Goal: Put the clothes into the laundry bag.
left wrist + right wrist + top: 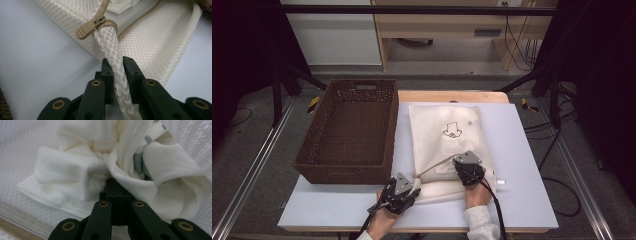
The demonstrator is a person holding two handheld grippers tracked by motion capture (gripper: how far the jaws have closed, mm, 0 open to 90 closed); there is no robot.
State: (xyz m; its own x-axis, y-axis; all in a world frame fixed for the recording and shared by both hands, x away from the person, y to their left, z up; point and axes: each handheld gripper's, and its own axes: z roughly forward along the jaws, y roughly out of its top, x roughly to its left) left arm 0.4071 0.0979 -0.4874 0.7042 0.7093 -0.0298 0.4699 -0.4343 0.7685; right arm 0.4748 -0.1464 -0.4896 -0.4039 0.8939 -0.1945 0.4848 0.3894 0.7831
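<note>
With our left hand-held gripper [117, 65] we pinch the mesh loop [110, 45] at the corner of the laundry bag [447, 137], just below its zipper pull [86, 27]. Our right hand-held gripper [117, 185] is clamped on the bunched white cloth [82, 167] at the bag's opening. The bag's long axis runs straight ahead of both across the desk [522, 170], so the right hand, nearer the opening, can push forward.
</note>
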